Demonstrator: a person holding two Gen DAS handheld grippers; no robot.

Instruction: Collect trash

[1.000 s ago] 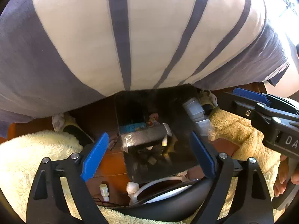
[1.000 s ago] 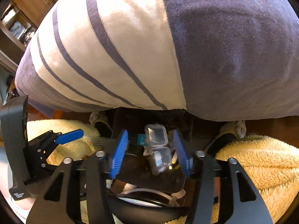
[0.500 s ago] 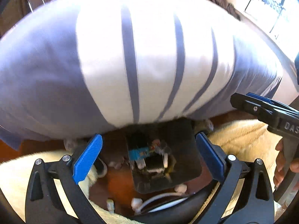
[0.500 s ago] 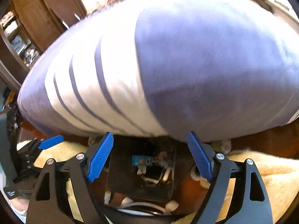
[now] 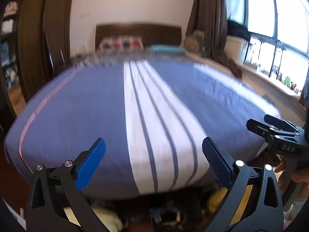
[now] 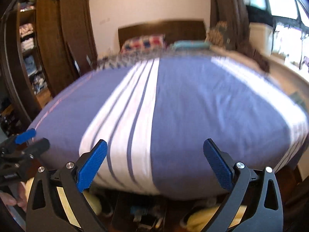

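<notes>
We hold both tongs released, with nothing between their blue pads. Our left gripper [image 5: 154,164] spreads its fingers [image 5: 90,164] wide over the near edge of the bed, and our right gripper [image 6: 155,164] stands just as wide. From the left camera the right tool shows at the right edge, with a hand [image 5: 298,177] on its handle.

Nearest to us, low between the fingers, lies the trash — a dark bin [image 6: 143,215] on the floor at the foot of the bed, with a blue scrap and small pale bits inside. The left camera catches it too [image 5: 166,215], dim and partly cut by the frame's bottom edge; we cannot tell the pieces apart. Pale yellow fuzzy cloth [image 6: 202,216] lies on both sides of the bin.

Above that rises the bed [image 5: 87,116], covered in a blue sheet with a white band [image 5: 154,125] crossed by thin blue stripes running away from us. Farther on, blurred, a checked pillow [image 5: 120,43] rests against the dark wooden headboard [image 5: 138,30], with a teal cloth [image 5: 164,49] just to its right.

Farthest off — a wooden wardrobe [image 6: 63,38] stands on the left with shelves of folded clothes [image 6: 27,36] beside it, brown curtains [image 5: 210,19] hang on the right, and a bright window [image 5: 278,29] fills the far right.
</notes>
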